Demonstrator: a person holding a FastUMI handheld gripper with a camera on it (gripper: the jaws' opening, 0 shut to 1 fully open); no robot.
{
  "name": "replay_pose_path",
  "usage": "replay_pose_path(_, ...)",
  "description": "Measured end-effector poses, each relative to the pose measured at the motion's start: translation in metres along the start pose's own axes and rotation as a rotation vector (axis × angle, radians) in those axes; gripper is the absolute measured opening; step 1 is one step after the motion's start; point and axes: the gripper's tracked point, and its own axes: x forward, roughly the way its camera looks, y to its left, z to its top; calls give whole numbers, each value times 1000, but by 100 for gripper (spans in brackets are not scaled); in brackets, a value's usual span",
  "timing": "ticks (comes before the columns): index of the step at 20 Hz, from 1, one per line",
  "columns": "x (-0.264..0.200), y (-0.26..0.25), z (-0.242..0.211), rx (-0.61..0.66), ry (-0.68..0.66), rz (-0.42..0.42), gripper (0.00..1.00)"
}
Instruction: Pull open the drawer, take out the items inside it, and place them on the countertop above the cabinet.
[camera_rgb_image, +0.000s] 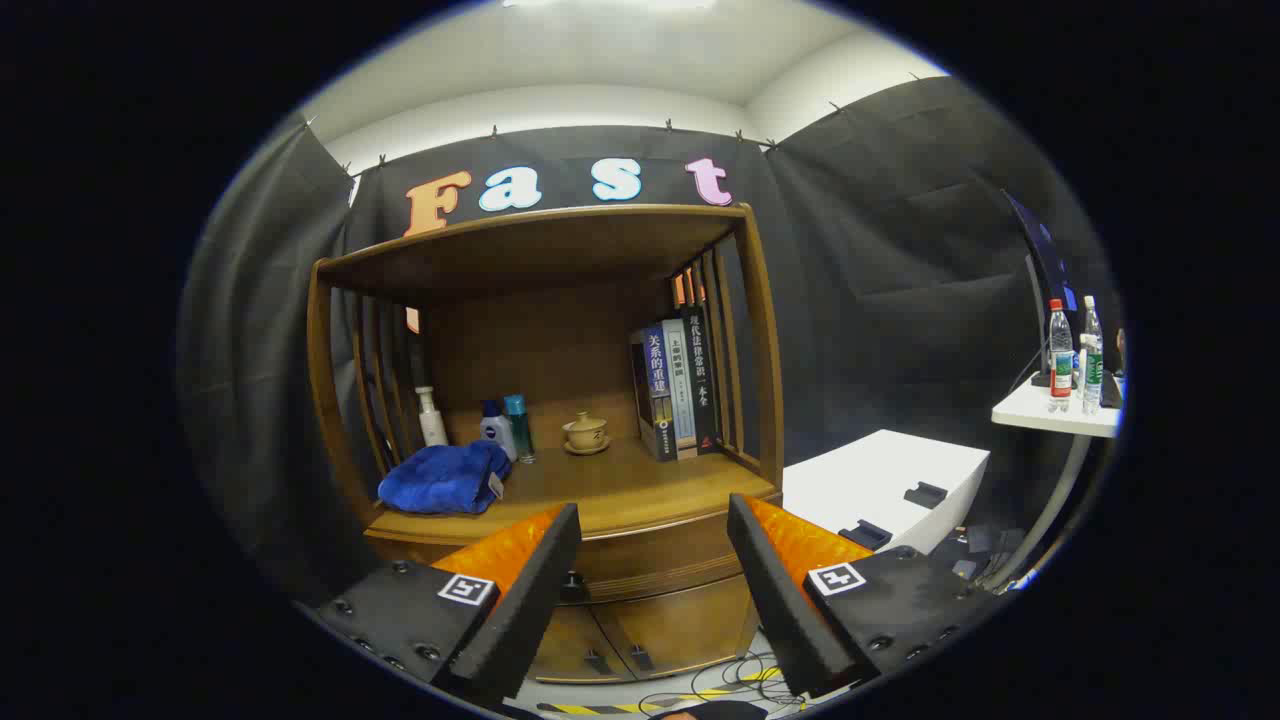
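Note:
A wooden cabinet (560, 330) stands ahead of me against the black cloth. Its drawer (650, 570) sits closed under the countertop (640, 490), with a small dark knob (573, 581) just right of my left finger. My gripper (655, 525) is open, its fingers spread wide in front of the drawer, apart from it and holding nothing. On the countertop lie a blue towel (445, 478), several bottles (497, 428), a small lidded teacup (586, 432) and a row of books (676, 385). What is inside the drawer is hidden.
Two lower cabinet doors (640, 640) with handles sit under the drawer. A white box (880, 480) stands right of the cabinet. Farther right a white table (1050, 408) carries two water bottles (1074, 355). Cables and striped tape (700, 690) lie on the floor below.

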Motion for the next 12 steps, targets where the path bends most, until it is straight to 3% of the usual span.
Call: replay_pose_path(12,-4,5,-17,-4,27,31,98)
